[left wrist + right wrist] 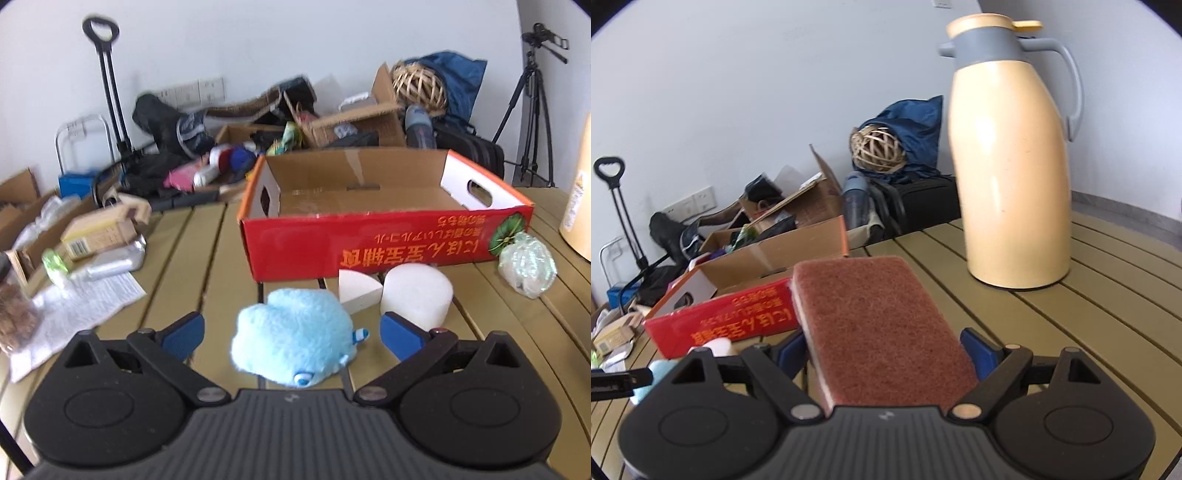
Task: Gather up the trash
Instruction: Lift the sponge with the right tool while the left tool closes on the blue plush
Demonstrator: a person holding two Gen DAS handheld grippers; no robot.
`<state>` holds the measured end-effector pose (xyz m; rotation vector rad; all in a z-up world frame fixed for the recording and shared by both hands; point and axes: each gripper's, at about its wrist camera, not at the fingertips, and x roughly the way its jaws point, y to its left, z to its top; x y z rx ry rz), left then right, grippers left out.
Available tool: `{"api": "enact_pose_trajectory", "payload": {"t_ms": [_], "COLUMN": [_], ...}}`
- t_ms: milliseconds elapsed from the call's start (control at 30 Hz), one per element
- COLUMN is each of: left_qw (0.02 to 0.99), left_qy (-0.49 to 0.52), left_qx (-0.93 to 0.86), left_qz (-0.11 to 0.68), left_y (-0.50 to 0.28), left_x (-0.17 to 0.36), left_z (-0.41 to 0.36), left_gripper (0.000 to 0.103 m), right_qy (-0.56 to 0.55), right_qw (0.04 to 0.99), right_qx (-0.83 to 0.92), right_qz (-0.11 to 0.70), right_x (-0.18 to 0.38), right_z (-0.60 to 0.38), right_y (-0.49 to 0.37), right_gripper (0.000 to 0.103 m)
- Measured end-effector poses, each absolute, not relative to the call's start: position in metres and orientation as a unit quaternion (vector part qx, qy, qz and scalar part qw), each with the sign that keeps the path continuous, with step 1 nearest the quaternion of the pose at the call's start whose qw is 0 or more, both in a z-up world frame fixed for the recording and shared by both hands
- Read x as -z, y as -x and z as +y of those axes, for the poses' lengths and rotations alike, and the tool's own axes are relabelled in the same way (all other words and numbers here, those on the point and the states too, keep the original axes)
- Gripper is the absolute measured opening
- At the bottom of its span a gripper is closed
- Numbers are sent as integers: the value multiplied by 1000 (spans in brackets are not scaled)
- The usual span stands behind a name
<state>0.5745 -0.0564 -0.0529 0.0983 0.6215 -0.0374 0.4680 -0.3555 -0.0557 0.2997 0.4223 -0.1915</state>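
My left gripper (291,334) is open, its blue pads on either side of a light blue plush toy (293,336) lying on the slatted table, not touching it. Beyond it stands an open red cardboard box (369,243), empty inside. Two white foam pieces (415,295) lie in front of the box and a crumpled clear wrapper (526,264) at its right corner. My right gripper (886,349) is shut on a brown scouring sponge (879,325), held above the table to the right of the red box (731,321).
A tall yellow thermos jug (1015,166) stands on the table at the right. At the table's left edge lie a paper sheet (81,306), a small carton (99,232) and a silver pouch (118,262). Boxes, bags and a tripod (532,110) crowd the floor behind.
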Motion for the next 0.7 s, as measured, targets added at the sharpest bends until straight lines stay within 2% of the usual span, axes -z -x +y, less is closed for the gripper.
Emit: {"api": "enact_pose_trajectory", "payload": {"t_ms": [200,300,700], "left_qw": [940,936,938], "left_qy": [-43,-29,-31], "left_qx": [0,2,-4], "left_qz": [338,350,345], "left_y": [-599,-605,-608], "left_x": [72,79,81], "left_z": [-61,-59,-58], "left_gripper": [101,92,79], "right_qy": [-157,-153,-160], "right_qw": [963,963,962], "right_qx": [89,88,84], "right_qz": [202,206,204], "right_x": [56,58,61], "right_z": [-360,-358,-357], "right_y": [-468,-471,-472], "right_gripper": [86,86,86]}}
